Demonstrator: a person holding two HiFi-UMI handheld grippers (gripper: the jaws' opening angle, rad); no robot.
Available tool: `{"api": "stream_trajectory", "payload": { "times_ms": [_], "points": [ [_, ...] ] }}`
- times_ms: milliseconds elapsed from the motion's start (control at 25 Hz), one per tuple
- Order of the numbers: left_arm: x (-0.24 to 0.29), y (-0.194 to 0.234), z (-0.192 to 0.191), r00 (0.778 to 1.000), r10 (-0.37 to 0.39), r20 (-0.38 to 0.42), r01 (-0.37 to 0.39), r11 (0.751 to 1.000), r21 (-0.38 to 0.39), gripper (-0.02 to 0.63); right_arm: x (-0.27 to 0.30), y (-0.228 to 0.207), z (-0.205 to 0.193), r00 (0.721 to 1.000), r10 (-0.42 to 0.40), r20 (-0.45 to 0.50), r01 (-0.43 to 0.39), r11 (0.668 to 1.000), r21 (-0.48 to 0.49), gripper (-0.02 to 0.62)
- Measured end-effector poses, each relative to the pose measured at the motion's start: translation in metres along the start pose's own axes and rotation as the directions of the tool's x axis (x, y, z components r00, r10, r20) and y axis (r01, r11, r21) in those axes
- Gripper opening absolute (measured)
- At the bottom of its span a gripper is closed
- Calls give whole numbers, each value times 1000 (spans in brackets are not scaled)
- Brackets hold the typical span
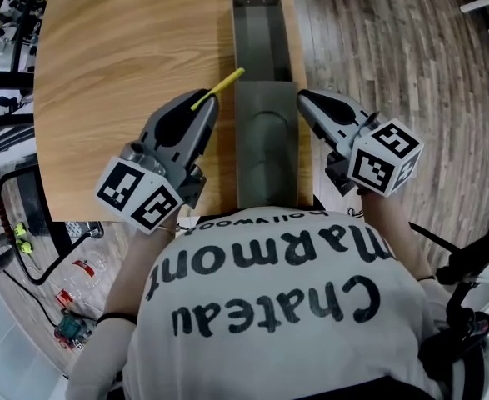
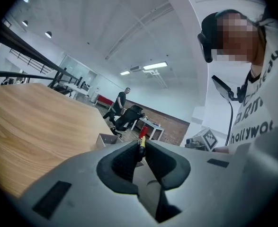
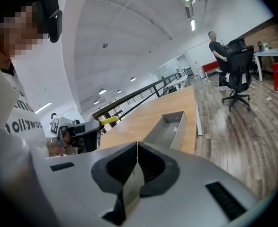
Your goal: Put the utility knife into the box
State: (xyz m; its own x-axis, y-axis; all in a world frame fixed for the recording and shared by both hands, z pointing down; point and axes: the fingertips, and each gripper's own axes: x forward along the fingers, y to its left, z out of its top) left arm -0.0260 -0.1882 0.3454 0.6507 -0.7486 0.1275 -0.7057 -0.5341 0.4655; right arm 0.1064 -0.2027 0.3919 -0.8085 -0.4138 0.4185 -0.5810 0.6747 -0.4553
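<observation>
Nearest in, the right tongs are pressed together on nothing just right of the long grey box. The left tongs pinch the yellow utility knife by one end above the table, its free end angled toward the box's open far part. That's a thin tip-grip on a slim handle, so a quick swing could, I'd judge, let it pivot or slip and land on the wood short of the box.
</observation>
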Motion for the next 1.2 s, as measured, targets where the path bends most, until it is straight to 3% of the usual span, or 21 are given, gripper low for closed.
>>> {"api": "stream_trajectory", "payload": {
  "times_ms": [160, 400, 720, 1200],
  "points": [
    [16, 15, 1, 999, -19, -28, 20, 999, 37, 49, 11, -4, 3, 1000, -16, -21, 16, 1000, -3, 11],
    [58, 29, -14, 985, -53, -164, 79, 984, 160, 49, 21, -22, 18, 999, -33, -18, 31, 997, -68, 11],
    [102, 51, -26, 949, -106, -296, 191, 942, 276, 49, 56, -29, 24, 997, -59, -49, 44, 965, -257, 11],
    [153, 79, -52, 853, -98, -512, 316, 879, 358, 49, 61, -44, 26, 999, -46, 5, 46, 992, -116, 11]
  ]
}}
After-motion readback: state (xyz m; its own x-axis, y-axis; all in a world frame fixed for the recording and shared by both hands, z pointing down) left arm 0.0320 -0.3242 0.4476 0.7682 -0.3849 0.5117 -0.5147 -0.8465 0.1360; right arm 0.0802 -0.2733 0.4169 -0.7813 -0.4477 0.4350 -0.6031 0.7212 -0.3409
